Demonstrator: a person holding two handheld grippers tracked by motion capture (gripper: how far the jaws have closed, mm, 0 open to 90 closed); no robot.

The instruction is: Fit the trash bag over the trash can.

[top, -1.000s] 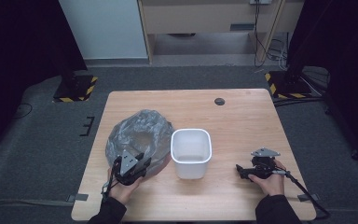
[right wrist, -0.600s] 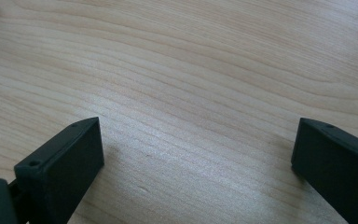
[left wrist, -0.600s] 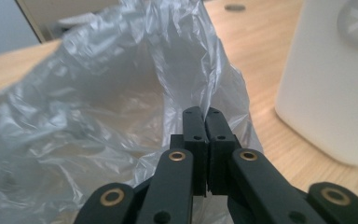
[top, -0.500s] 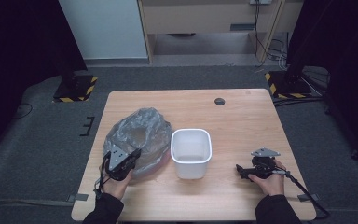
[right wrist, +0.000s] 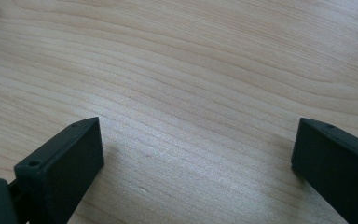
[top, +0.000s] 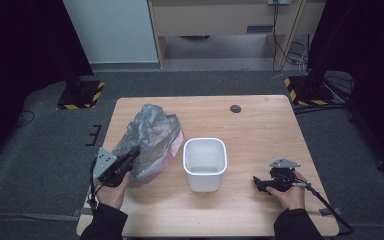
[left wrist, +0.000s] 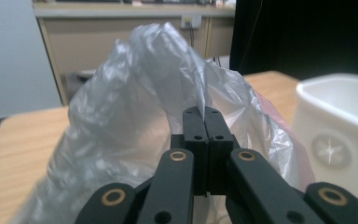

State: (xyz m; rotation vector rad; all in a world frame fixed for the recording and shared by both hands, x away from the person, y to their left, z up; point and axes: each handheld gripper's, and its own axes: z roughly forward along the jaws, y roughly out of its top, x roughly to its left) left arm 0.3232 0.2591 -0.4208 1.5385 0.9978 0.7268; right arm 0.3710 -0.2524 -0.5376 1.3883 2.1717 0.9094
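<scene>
A crumpled grey see-through plastic bag (top: 150,140) with a pink tint at its right edge lies on the left of the wooden table (top: 260,125). My left gripper (top: 134,151) is at the bag's near left side, shut on a fold of it. In the left gripper view the film (left wrist: 135,93) is pinched between the closed jaws of the left gripper (left wrist: 204,116) and rises in a peak. A white square tub (top: 205,162) stands upright at the middle, to the right of the bag (left wrist: 340,126). My right gripper (top: 256,182) rests at the right, open (right wrist: 196,135) over bare wood.
A small black round disc (top: 236,108) sits in the tabletop near the far edge. Black stands with yellow-striped bases (top: 82,97) (top: 305,92) are on the floor beyond both far corners. A cable trails from the right gripper off the table's right corner.
My left gripper closed on the bag's near edge, then rose and drew left, pulling the film up into a peak. The right gripper and the tub stayed put.
</scene>
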